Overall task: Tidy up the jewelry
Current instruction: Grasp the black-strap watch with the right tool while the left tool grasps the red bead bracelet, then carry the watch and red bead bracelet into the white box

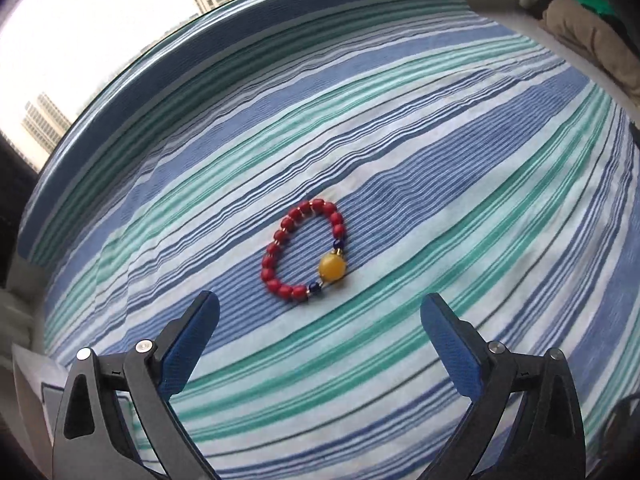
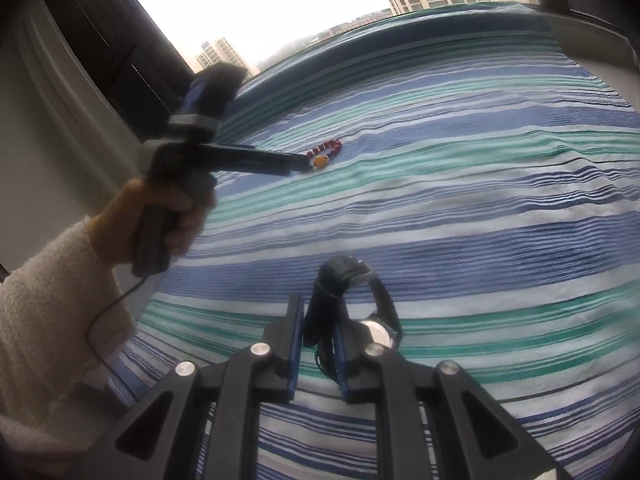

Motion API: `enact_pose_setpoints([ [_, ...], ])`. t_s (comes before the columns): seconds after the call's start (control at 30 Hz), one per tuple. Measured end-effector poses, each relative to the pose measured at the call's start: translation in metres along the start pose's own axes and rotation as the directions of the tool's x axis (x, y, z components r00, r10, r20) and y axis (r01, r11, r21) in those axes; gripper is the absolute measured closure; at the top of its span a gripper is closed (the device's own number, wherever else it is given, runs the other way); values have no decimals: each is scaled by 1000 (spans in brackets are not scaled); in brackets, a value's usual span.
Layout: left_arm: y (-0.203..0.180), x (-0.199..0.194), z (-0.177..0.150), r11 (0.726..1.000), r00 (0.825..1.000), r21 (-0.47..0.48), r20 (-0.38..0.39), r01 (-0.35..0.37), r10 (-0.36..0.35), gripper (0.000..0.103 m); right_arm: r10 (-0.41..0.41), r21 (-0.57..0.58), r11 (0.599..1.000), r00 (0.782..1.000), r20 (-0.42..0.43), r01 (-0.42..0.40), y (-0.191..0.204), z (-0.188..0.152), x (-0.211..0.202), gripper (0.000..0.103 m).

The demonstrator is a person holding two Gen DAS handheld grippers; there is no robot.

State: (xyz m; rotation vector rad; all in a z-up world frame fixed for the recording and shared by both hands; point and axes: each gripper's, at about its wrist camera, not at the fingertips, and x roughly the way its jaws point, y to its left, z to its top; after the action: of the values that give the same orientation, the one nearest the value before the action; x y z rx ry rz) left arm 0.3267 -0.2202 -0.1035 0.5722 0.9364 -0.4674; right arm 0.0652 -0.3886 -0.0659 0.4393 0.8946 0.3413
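Note:
A bracelet [image 1: 305, 253] of red beads with one big yellow bead and small dark blue beads lies flat on the striped bedsheet [image 1: 460, 208]. My left gripper [image 1: 320, 312] is open, its fingers just short of the bracelet on either side. In the right wrist view the bracelet [image 2: 324, 155] lies far off, at the tip of the left gripper [image 2: 296, 164]. My right gripper [image 2: 318, 320] is shut on the black strap of a wristwatch [image 2: 352, 304], whose silver case shows beside the right finger.
The blue, green and white striped sheet [image 2: 480, 200] covers the whole bed. Folded brown and green cloth [image 1: 588, 28] lies at the far right corner. A window with tower blocks is behind the bed. A person's hand in a fleecy white sleeve [image 2: 52, 304] holds the left gripper.

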Motion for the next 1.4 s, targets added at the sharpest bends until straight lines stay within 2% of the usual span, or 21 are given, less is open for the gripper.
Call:
enact_pose_setpoints([
  [0.07, -2, 11, 5, 1000, 1000, -7, 3, 6, -6, 17, -3, 5, 1000, 1000, -4, 3, -4, -5, -6, 89],
  [0.17, 2, 20, 11, 998, 998, -36, 3, 57, -57, 33, -9, 6, 1000, 1000, -4, 9, -4, -11, -12, 89],
  [0.23, 4, 28, 13, 995, 996, -38, -18, 88, -88, 56, -10, 14, 1000, 1000, -6, 10, -7, -14, -14, 88],
  [0.27, 7, 29, 14, 991, 992, -55, -2, 124, -124, 63, -8, 23, 1000, 1000, -8, 8, -8, -14, -15, 88],
  [0.33, 11, 30, 15, 982, 986, -87, -13, 165, -167, 86, -12, 35, 999, 1000, -14, 12, -11, -15, -16, 88],
  [0.37, 13, 30, 14, 979, 983, -97, -17, 179, -182, 87, -16, 38, 999, 1000, -16, 16, -11, -17, -17, 88],
  [0.53, 16, 17, -5, 975, 982, -128, -29, 181, -187, 88, -23, 62, 998, 1000, -21, 24, -14, -17, -10, 88],
  [0.67, 28, -12, -39, 946, 965, -200, -8, 255, -262, 88, -24, 71, 997, 1000, -15, 25, -14, -19, -15, 88],
  [0.73, 23, -29, -65, 953, 964, -158, -15, 259, -265, 88, -16, 81, 997, 1000, -21, 17, -14, -21, -15, 88],
  [0.87, 6, -59, -118, 953, 952, -58, -65, 296, -299, 88, -8, 74, 997, 999, -35, 11, -6, -25, -14, 88],
  [1.0, -15, -80, -151, 944, 940, 14, -98, 329, -326, 87, -3, 58, 998, 999, -48, 6, 4, -29, -12, 88],
  [1.13, -19, -81, -165, 945, 944, 53, -97, 322, -316, 86, 1, 48, 999, 998, -66, 3, 16, -31, -5, 88],
  [1.2, -15, -82, -166, 940, 938, 51, -92, 338, -333, 85, 4, 36, 999, 998, -70, -1, 22, -34, -6, 88],
  [1.27, -13, -83, -168, 934, 933, 54, -96, 353, -347, 80, 5, 23, 1000, 997, -73, -3, 27, -36, -7, 88],
  [1.33, -14, -84, -170, 930, 931, 77, -95, 360, -352, 69, 7, 13, 1000, 997, -79, -6, 31, -39, -9, 89],
  [1.4, -18, -86, -171, 931, 935, 103, -97, 351, -342, 66, 9, 12, 1000, 996, -84, -8, 32, -41, -10, 89],
])
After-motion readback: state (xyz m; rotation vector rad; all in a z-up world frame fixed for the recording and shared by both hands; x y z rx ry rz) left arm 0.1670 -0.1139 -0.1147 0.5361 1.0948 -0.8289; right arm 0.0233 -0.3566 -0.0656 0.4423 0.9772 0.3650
